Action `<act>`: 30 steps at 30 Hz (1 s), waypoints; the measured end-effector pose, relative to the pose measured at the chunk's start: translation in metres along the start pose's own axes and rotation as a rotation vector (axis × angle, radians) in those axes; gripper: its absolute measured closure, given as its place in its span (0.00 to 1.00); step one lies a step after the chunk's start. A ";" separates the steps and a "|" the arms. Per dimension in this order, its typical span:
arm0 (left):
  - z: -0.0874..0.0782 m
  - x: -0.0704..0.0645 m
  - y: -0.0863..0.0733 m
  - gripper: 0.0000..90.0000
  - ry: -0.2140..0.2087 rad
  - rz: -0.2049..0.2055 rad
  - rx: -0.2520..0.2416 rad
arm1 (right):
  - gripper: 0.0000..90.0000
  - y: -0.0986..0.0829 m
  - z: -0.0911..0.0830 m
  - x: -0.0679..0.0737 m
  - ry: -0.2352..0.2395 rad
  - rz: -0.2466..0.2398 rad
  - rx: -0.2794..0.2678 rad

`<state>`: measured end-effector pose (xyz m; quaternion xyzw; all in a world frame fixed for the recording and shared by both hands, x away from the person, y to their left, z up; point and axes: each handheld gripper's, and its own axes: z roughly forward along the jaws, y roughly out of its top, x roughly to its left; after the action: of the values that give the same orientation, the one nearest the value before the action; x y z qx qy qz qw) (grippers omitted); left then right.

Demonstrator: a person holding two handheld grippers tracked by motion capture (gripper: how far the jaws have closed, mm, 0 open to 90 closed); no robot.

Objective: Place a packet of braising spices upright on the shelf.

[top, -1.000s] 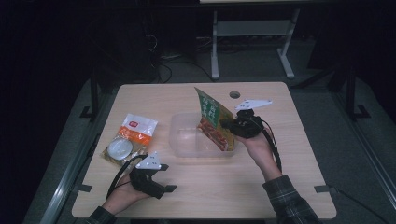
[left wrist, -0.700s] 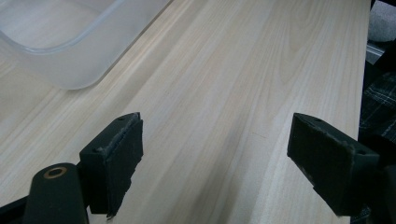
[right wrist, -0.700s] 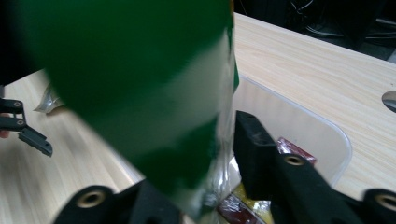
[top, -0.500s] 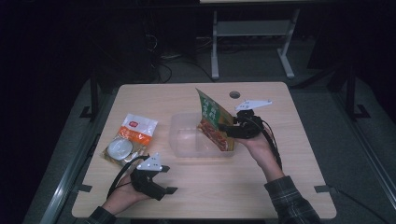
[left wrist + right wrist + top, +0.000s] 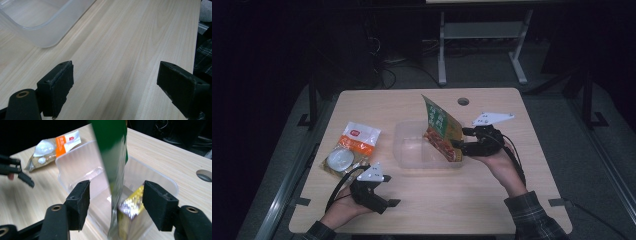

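Right gripper point(image 5: 462, 146) fingers spread either side of green pouch point(image 5: 441, 127), standing in clear tub point(image 5: 408, 150); left gripper point(image 5: 384, 200) open, idle. Best released gently, avoiding tipping.

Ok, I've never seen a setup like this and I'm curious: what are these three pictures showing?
There is no robot. A person at a wooden table holds a gripper in each hand. One camera looks down from above. The other two ride on the grippers and look along their black fingers. On the table are a clear plastic container and an orange-and-white food packet. A green snack bag stands tilted in the container. The right gripper is open, with a finger on either side of the bag and neither pressing it. The left gripper is open over bare table and holds nothing.
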<state>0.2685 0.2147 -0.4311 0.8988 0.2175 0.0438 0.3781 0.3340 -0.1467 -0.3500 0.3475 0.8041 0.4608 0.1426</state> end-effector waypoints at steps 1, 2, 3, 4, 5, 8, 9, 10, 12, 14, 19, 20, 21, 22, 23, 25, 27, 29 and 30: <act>0.000 0.000 0.000 0.15 0.003 0.001 -0.003 | 0.42 -0.002 -0.003 0.001 0.004 -0.001 -0.003; 0.000 0.000 0.000 0.15 0.006 0.003 -0.006 | 0.41 -0.004 -0.005 0.001 0.006 -0.003 -0.004; -0.001 0.001 0.000 0.15 0.012 0.014 0.001 | 0.41 -0.006 -0.007 0.002 0.006 -0.007 -0.005; -0.001 0.001 0.000 0.15 0.013 0.013 -0.005 | 0.41 -0.007 -0.009 0.003 0.007 -0.010 -0.006; -0.002 0.001 0.000 0.15 0.015 0.011 -0.006 | 0.40 -0.008 -0.011 0.004 0.010 -0.013 -0.007; -0.003 0.002 -0.001 0.15 0.019 0.014 -0.007 | 0.38 -0.014 -0.015 0.007 0.012 -0.032 0.000; -0.003 0.003 -0.001 0.16 0.021 0.014 -0.007 | 0.38 -0.016 -0.016 0.009 0.015 -0.040 0.003; -0.004 0.003 -0.001 0.16 0.022 0.009 -0.008 | 0.38 -0.019 -0.018 0.010 0.019 -0.043 0.004; -0.004 0.004 -0.002 0.16 0.023 0.005 -0.008 | 0.38 -0.025 -0.020 0.014 0.029 -0.052 0.013; -0.005 0.005 -0.003 0.16 0.025 0.000 -0.010 | 0.37 -0.030 -0.020 0.016 0.045 -0.061 0.023; -0.010 0.010 -0.005 0.16 0.047 -0.022 -0.018 | 0.36 -0.048 -0.018 0.025 0.080 -0.088 0.051; -0.011 0.012 -0.006 0.16 0.053 -0.026 -0.017 | 0.35 -0.051 -0.017 0.027 0.086 -0.093 0.058; -0.012 0.013 -0.006 0.16 0.060 -0.031 -0.019 | 0.35 -0.055 -0.015 0.030 0.091 -0.093 0.074; -0.013 0.014 -0.006 0.16 0.066 -0.035 -0.017 | 0.35 -0.060 -0.013 0.032 0.095 -0.102 0.093; -0.014 0.015 -0.007 0.16 0.070 -0.041 -0.019 | 0.35 -0.063 -0.012 0.033 0.097 -0.104 0.101; -0.016 0.017 -0.008 0.16 0.083 -0.053 -0.021 | 0.34 -0.070 -0.009 0.037 0.107 -0.111 0.131; -0.019 0.020 -0.009 0.16 0.101 -0.066 -0.029 | 0.33 -0.077 -0.007 0.040 0.118 -0.117 0.154; -0.023 0.023 -0.010 0.16 0.119 -0.083 -0.038 | 0.32 -0.083 -0.004 0.043 0.125 -0.134 0.177; -0.025 0.025 -0.010 0.17 0.124 -0.086 -0.036 | 0.30 -0.086 -0.002 0.043 0.131 -0.133 0.189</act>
<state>0.2813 0.2484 -0.4228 0.8772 0.2780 0.0869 0.3818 0.2651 -0.1467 -0.4172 0.2742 0.8728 0.3944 0.0866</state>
